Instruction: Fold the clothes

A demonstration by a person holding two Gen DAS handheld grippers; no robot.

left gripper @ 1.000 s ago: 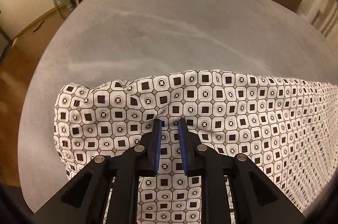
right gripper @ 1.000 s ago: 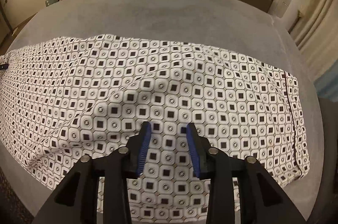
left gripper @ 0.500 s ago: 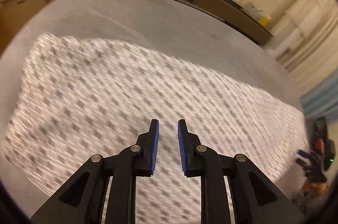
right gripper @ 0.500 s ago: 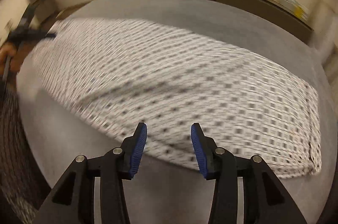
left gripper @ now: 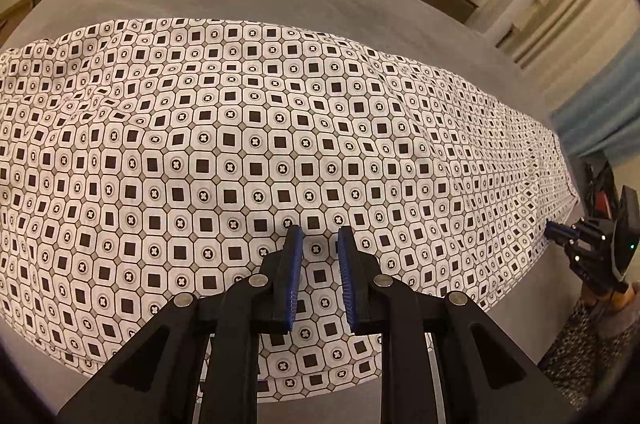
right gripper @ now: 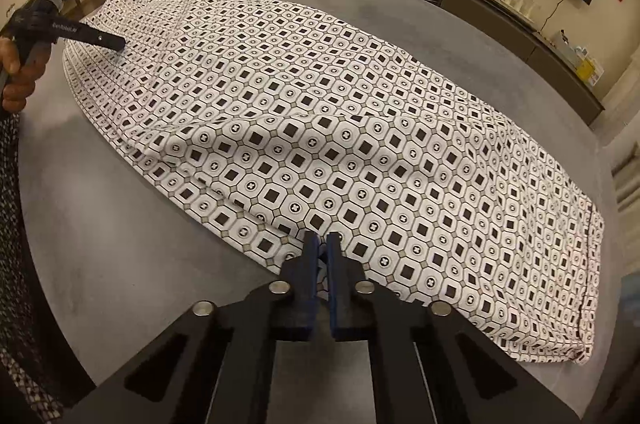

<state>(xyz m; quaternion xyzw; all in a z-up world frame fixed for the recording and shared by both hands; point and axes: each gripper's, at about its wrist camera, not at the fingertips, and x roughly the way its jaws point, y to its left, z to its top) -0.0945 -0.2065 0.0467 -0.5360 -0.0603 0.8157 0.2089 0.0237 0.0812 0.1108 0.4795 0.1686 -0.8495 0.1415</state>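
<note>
Patterned garment on grey table, near hem in right gripper.

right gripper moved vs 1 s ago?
Yes. The right gripper backed off the cloth middle to its near edge, now shut on it, with bare grey surface underneath.

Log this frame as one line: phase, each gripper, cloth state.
phase: grasping near edge | left gripper: open, over cloth | right gripper: shut on cloth edge | cloth: spread on grey table
</note>
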